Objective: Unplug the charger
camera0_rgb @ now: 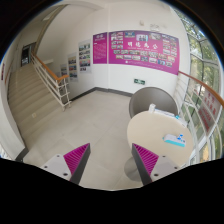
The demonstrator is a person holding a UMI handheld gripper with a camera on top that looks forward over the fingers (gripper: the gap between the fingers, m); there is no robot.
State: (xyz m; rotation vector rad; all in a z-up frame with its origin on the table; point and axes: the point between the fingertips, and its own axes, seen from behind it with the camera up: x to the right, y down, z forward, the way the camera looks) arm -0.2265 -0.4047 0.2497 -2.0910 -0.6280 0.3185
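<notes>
My gripper point(112, 160) is open and empty, its two magenta pads point(75, 159) far apart with only bare floor between them. It is held high above a light floor point(100, 120) in a hallway. No charger, plug or socket shows in this view. A round white table point(155, 133) stands just ahead of the right finger, with a small blue and white item point(175, 141) lying on it.
A grey rounded chair point(152, 100) stands behind the table. A staircase with a railing point(50, 78) rises beyond the left finger. Pink and red posters point(135, 48) line the far wall. Windows point(205, 115) run along the wall beyond the table.
</notes>
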